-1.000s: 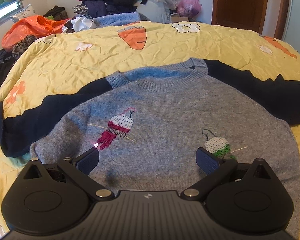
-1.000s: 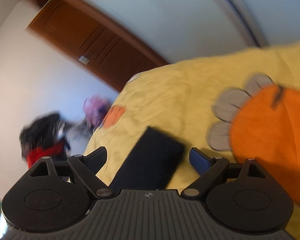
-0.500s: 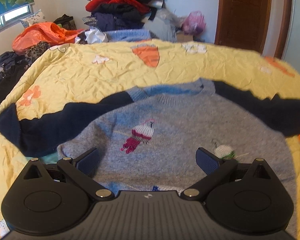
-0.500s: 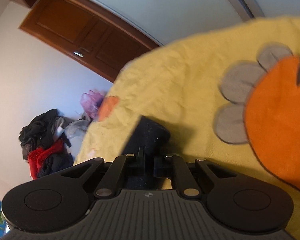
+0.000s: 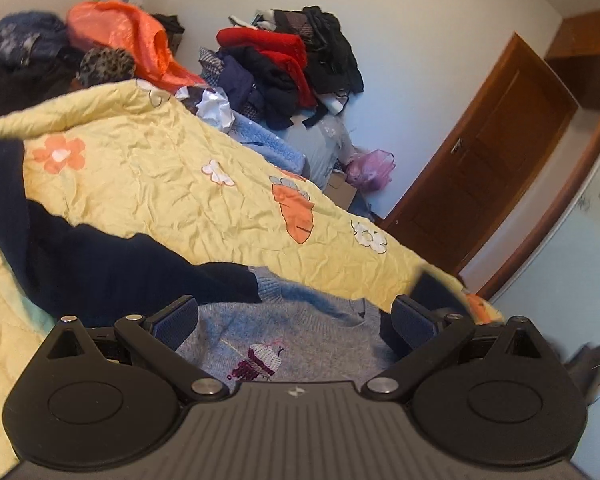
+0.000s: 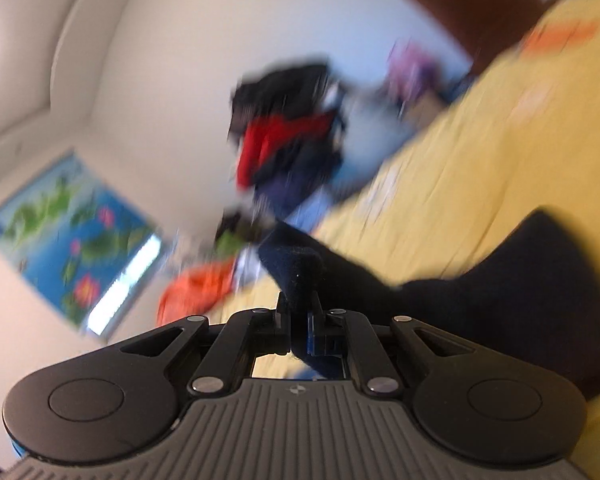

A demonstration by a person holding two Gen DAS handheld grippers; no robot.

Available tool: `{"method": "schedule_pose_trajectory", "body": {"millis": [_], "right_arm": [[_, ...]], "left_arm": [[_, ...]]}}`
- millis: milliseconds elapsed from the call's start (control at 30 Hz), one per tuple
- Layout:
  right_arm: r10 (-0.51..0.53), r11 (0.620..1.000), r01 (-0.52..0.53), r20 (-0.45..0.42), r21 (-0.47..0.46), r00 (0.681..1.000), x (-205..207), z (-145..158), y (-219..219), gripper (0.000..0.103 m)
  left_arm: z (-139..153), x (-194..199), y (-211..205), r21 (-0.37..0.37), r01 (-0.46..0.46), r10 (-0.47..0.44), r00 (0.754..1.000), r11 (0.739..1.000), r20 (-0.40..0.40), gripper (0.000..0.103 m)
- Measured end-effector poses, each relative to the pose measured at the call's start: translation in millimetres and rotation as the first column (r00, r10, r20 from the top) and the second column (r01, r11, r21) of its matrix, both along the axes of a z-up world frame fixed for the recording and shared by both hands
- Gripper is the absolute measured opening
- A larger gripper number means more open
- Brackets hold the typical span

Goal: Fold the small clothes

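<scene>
A small grey knit sweater (image 5: pixel 300 332) with embroidered motifs and dark navy sleeves lies face up on the yellow quilt (image 5: pixel 160 184). Its left navy sleeve (image 5: pixel 100 264) stretches out to the left. My left gripper (image 5: pixel 296 322) hovers open over the chest, its pads apart and holding nothing. In the blurred right wrist view, my right gripper (image 6: pixel 299 320) is shut on the cuff of the other navy sleeve (image 6: pixel 500 280), which is lifted off the quilt (image 6: pixel 480 160) and trails away to the right.
A tall pile of dark and red clothes (image 5: pixel 292 64) and an orange bag (image 5: pixel 128 36) sit beyond the bed's far edge. A brown wooden door (image 5: pixel 496 160) stands at the right. A blue flower picture (image 6: pixel 68 224) hangs on the wall.
My right gripper closed on the navy sleeve cuff and swung it up and across. My left gripper rose, rolled and drew back, so the sweater now sits low and tilted in view.
</scene>
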State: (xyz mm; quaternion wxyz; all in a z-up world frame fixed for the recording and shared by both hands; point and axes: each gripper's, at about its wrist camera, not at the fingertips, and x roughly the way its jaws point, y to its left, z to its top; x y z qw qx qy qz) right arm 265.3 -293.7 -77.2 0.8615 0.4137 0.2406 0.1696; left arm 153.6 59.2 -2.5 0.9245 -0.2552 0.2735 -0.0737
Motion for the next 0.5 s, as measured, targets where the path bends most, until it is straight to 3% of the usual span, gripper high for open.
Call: {"method": "schedule_pose_trajectory", "body": {"millis": [133,200,233,267,333,500], "right_arm": [[0.09,0.996,-0.09,-0.096,-0.003,0.991,2,-31,68,0.014],[0.127,0.992,-0.125,-0.128,0.022,0.984,1,-40,85,0.019],[0.15,0.989,-0.146,-0.153,0.039,0.977,-7,-44,89,0.029],[0.164,0.986,-0.157,-0.174,0.05,0.971,-13,-44,90,0.051],[0.141,0.989,-0.134,-0.131,0.061,0.981,-41,-39,78,0.064],[0.077,0.997,-0.074,-0.074,0.037,0.994,-79,-33,20,0.068]], "left_arm": [[-9,11,1,-0.045,0.012,-0.013,1.0,0.999,-0.009,0.103],[-16,20,-2,-0.09,0.038,-0.04,0.999,0.995,-0.025,0.103],[-20,26,-6,-0.114,0.062,-0.066,0.997,0.992,-0.034,0.103],[-24,33,-9,-0.131,0.081,-0.088,0.995,0.988,-0.05,0.103],[-32,47,-18,-0.162,0.118,-0.133,0.988,0.98,-0.082,0.103],[-52,67,-33,-0.175,0.139,-0.165,0.976,0.975,-0.144,0.103]]}}
